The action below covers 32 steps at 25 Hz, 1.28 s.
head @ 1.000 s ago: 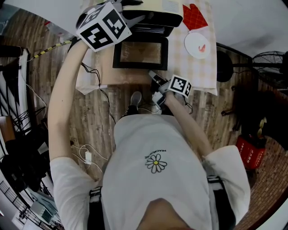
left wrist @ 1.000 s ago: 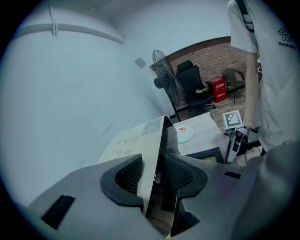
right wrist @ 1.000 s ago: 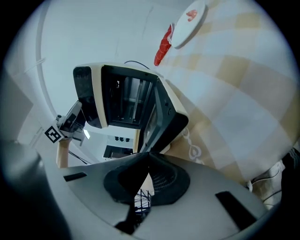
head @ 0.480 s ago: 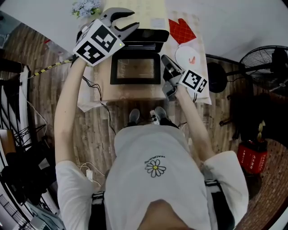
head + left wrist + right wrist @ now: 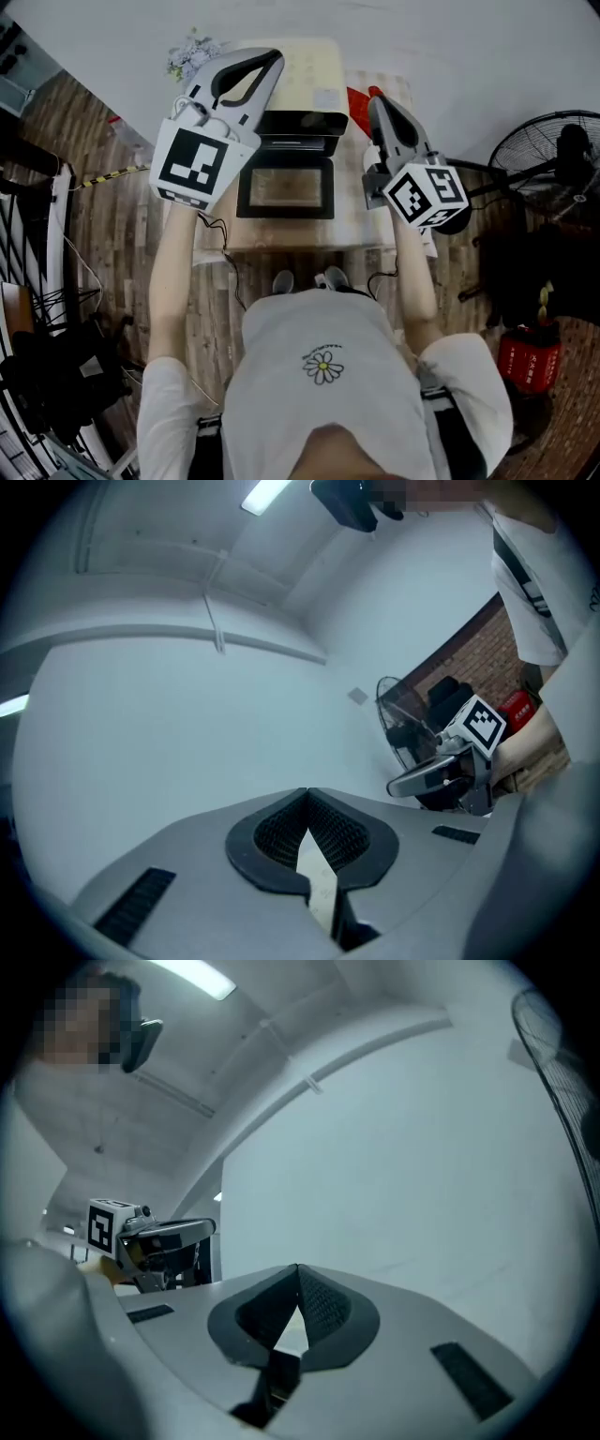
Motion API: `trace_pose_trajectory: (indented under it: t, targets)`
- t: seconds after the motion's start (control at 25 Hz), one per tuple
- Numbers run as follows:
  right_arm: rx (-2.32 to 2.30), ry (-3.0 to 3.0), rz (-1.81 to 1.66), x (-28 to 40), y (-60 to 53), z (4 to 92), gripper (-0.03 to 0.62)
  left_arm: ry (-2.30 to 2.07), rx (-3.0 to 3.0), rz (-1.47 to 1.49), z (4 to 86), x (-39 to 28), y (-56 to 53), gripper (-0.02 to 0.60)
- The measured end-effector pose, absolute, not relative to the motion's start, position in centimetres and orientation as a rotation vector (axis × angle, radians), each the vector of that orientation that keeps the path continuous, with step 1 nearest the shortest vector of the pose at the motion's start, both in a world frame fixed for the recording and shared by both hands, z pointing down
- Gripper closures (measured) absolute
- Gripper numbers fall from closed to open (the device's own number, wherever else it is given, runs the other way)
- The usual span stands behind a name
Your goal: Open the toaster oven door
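The oven (image 5: 302, 123) sits mid-table with its door (image 5: 285, 188) flat open toward the near side, so the left gripper (image 5: 270, 58) — jaws just closed on nothing — and the right gripper (image 5: 379, 99), pressed together and empty, would best stay clear of it.

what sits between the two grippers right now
In the head view, the toaster oven, its door folded down open, shows between the left gripper and right gripper, on the table below them. Both grippers are shut and empty.
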State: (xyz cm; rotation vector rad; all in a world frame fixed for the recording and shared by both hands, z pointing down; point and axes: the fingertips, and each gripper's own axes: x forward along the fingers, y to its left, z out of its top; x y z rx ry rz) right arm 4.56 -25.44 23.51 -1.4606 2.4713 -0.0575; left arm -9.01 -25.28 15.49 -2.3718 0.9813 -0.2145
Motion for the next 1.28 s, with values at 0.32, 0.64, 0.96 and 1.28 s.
trace_pose_trajectory:
  t: [0.32, 0.64, 0.96, 1.28]
  targets:
    - [-1.577, 2.454, 0.503, 1.4, -21.9, 19.1, 0.585, 1.284, -2.439, 0.162, 16.5, -12.0, -21.6, 0.565]
    - [-1.615, 2.448, 0.523, 0.3, -20.0, 20.5, 0.585, 1.624, -2.364, 0.288, 20.5, -15.2, -19.7, 0.565]
    - [-1.623, 2.484, 0.455, -0.3, -19.6, 22.6, 0.585, 1.713, -2.364, 0.228, 23.6, -14.9, -18.5, 0.565]
    - [-1.612, 2.498, 0.439, -0.6, -19.7, 22.9, 0.585, 1.702, -2.345, 0.201, 23.6, -14.7, -18.4, 0.565]
